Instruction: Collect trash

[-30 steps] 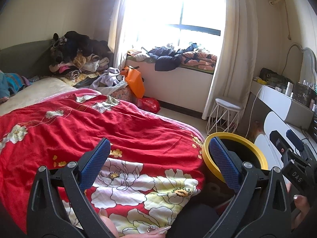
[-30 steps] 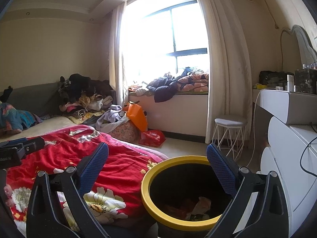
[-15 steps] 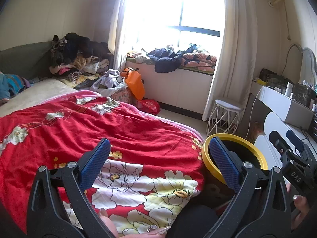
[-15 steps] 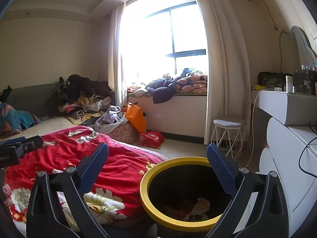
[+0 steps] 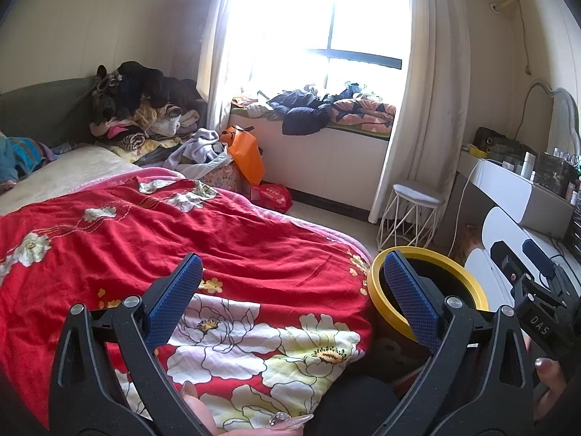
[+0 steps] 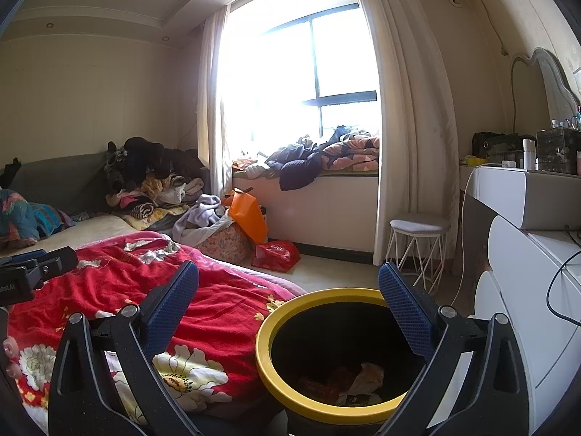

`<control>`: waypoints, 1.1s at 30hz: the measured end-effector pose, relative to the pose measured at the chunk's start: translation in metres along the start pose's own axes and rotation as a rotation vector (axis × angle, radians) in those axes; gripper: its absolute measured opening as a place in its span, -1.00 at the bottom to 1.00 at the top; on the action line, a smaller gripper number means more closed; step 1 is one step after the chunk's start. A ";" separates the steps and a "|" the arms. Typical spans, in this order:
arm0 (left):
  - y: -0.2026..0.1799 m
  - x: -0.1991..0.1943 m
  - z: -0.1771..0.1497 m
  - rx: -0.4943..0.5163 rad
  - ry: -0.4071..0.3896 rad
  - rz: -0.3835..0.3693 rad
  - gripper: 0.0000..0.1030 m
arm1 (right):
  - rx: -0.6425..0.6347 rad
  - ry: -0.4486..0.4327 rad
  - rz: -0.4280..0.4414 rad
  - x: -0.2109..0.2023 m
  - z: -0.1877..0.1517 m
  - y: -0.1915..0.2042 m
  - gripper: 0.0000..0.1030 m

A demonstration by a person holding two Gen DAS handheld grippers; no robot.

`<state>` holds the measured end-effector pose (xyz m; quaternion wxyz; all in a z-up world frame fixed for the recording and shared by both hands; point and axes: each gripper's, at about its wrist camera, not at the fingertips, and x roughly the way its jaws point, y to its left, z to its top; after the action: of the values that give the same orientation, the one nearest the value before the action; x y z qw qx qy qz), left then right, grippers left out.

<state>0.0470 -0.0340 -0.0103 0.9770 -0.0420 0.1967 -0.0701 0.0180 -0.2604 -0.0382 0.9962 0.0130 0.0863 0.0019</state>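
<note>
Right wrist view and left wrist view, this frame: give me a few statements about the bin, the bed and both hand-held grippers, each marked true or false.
1. The bin has a yellow rim and a dark inside. True.
2. The bin is empty. False: crumpled trash lies at its bottom.
3. The right hand-held gripper is open and holds nothing. True.
4. The left hand-held gripper is shut on a wrapper. False: its jaws stand wide apart with nothing between them.
5. The bed is covered by a red floral blanket. True.
6. The white stool stands on the bed. False: it stands on the floor by the curtain.
</note>
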 end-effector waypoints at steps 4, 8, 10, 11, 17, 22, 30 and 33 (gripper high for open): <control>0.000 0.000 0.000 -0.001 -0.001 0.001 0.79 | 0.000 0.000 0.001 0.000 0.000 0.000 0.87; 0.000 0.001 0.000 0.000 0.001 -0.001 0.79 | 0.000 -0.002 -0.002 0.000 0.000 -0.001 0.87; 0.000 0.000 0.000 0.000 0.001 -0.002 0.79 | 0.000 -0.002 -0.003 0.000 0.000 -0.001 0.87; 0.000 0.000 0.000 -0.001 0.000 -0.004 0.79 | 0.001 -0.002 -0.003 0.000 0.000 -0.001 0.87; -0.003 0.001 0.003 -0.001 0.007 0.005 0.79 | -0.002 -0.006 -0.001 0.000 0.001 -0.001 0.87; -0.002 0.001 0.001 0.001 0.011 0.022 0.79 | -0.008 -0.010 0.008 0.001 0.004 0.003 0.87; 0.035 -0.006 0.005 -0.088 0.041 0.065 0.79 | -0.050 -0.008 0.125 0.015 0.015 0.042 0.87; 0.078 -0.014 0.001 -0.170 0.067 0.141 0.79 | -0.082 0.007 0.222 0.024 0.021 0.073 0.87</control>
<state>0.0438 0.0455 -0.0121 0.9654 -0.1087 0.2368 0.0144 0.0455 -0.1882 -0.0193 0.9892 -0.0180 0.0878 0.1156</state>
